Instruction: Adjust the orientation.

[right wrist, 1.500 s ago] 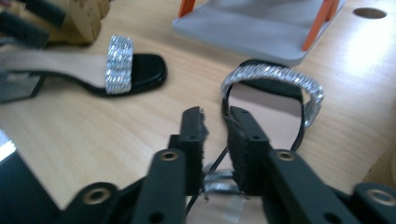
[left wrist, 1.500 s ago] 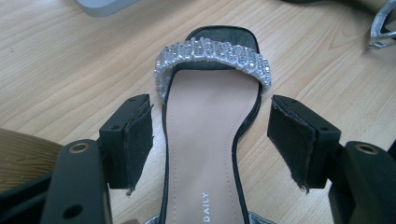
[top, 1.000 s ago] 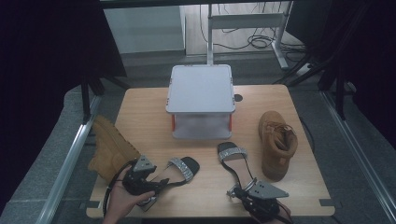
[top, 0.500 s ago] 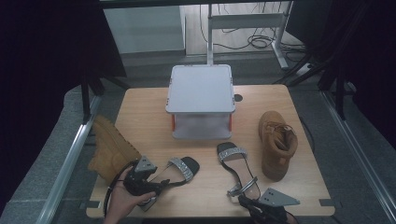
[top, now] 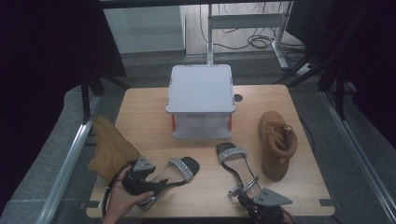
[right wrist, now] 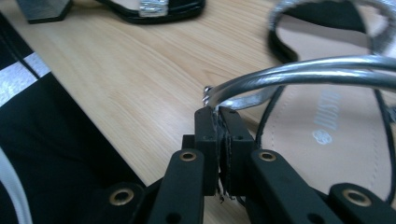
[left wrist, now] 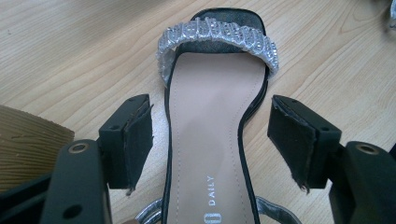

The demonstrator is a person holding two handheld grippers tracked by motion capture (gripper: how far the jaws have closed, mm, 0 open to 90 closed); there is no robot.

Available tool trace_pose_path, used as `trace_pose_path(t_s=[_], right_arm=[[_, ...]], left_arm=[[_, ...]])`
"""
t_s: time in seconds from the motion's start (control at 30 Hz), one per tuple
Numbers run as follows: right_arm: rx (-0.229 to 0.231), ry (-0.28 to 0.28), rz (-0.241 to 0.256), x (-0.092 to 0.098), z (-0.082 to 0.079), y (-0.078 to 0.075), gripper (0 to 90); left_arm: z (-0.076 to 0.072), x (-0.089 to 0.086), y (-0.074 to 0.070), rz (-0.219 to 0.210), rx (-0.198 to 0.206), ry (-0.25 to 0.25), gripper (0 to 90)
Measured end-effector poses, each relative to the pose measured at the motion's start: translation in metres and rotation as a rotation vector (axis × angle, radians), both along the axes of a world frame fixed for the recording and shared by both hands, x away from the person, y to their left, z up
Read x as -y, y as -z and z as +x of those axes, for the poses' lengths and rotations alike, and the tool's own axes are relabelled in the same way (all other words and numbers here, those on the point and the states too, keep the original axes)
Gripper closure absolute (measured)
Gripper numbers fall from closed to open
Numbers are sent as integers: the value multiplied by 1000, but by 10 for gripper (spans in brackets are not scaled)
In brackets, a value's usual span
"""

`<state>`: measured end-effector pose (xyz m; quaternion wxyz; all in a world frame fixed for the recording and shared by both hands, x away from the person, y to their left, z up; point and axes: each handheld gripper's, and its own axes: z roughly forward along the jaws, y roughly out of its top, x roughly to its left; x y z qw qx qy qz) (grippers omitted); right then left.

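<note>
A black sandal with a glittery silver toe strap (top: 181,168) lies at the front left of the wooden table (top: 144,116). My left gripper (top: 159,182), held in a hand, stands open with one jaw on either side of this sandal's (left wrist: 212,93) insole. Its pads (left wrist: 140,140) do not touch the sandal. The matching sandal (top: 232,158) lies front centre. My right gripper (top: 241,192) is at that sandal's heel end. In the right gripper view my right gripper (right wrist: 218,116) is shut on the tip of the silver ankle strap (right wrist: 303,70).
A grey lidded box (top: 201,91) stands at the back centre. One tan boot (top: 276,140) lies on its side at the right. Another tan boot (top: 108,149) sits at the left edge beside my left gripper. The near table edge runs just behind both grippers.
My right gripper has shifted slightly toward the near edge of the table. The left gripper and both sandals stay about where they were.
</note>
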<state>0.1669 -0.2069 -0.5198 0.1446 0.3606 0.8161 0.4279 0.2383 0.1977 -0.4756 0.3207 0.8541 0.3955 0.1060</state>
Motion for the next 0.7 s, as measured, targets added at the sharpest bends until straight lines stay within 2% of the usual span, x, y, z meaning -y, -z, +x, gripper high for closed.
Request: trace_pose_path(t_s=[0.1,0.17,0.37,0.4,0.47,0.57,0.63,0.67,0.7], right_arm=[[-2,26,10,8,0,-1,869],[-3,51,36,21,1,-4,869],[4,87,33,39,2,-7,868],[7,87,30,39,1,-8,868],[17,63,54,38,-1,-14,868],[61,34,77,32,-5,-31,867],[80,33,58,26,-2,-42,866],[80,33,58,26,-2,-42,866],[79,47,35,23,2,-45,864]], left_arm=[[0,-1,0,1,0,-3,312],[0,-2,-1,-3,1,-6,311],[1,-3,2,-3,-7,-12,312],[1,-3,2,1,-8,-9,312],[1,-2,2,1,-11,-8,312],[0,-2,1,2,-10,-11,312],[0,-2,0,-3,-6,-13,312],[0,-2,0,-3,-6,-13,312],[0,-2,0,-2,-5,-12,312]])
